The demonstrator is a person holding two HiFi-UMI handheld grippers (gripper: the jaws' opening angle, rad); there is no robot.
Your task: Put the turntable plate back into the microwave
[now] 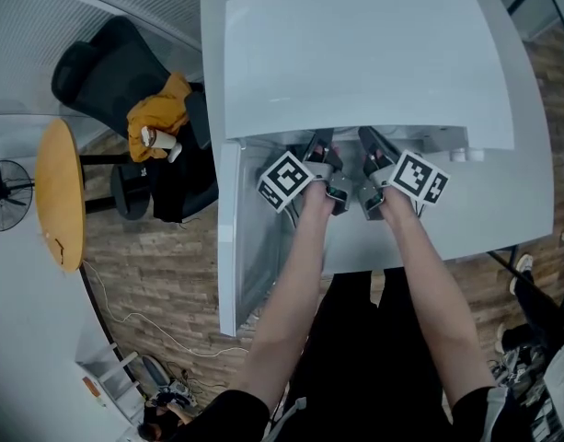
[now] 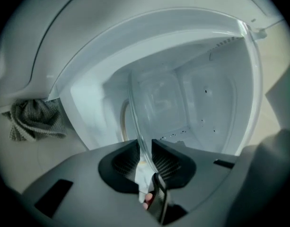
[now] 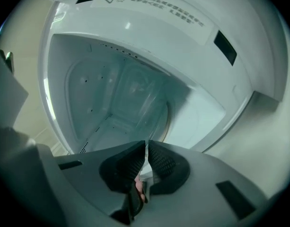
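Note:
A white microwave (image 1: pixel 364 53) stands on a white table, its door (image 1: pixel 240 238) swung open to the left. Both grippers reach into its cavity side by side, fingertips hidden under the top in the head view: left gripper (image 1: pixel 320 155), right gripper (image 1: pixel 372 155). The clear glass turntable plate (image 2: pixel 159 103) stands on edge inside the cavity. Its rim runs down between the pads of the left gripper (image 2: pixel 145 148), which is shut on it. In the right gripper view the plate (image 3: pixel 140 98) meets the right gripper (image 3: pixel 146 150), whose pads are closed on its thin rim.
The cavity walls (image 2: pixel 215 93) are white and close around the plate. A grey cloth (image 2: pixel 33 119) lies left of the microwave. A dark chair with an orange cloth (image 1: pixel 157 118), a round wooden table (image 1: pixel 59 196) and a fan (image 1: pixel 5 191) stand on the floor at the left.

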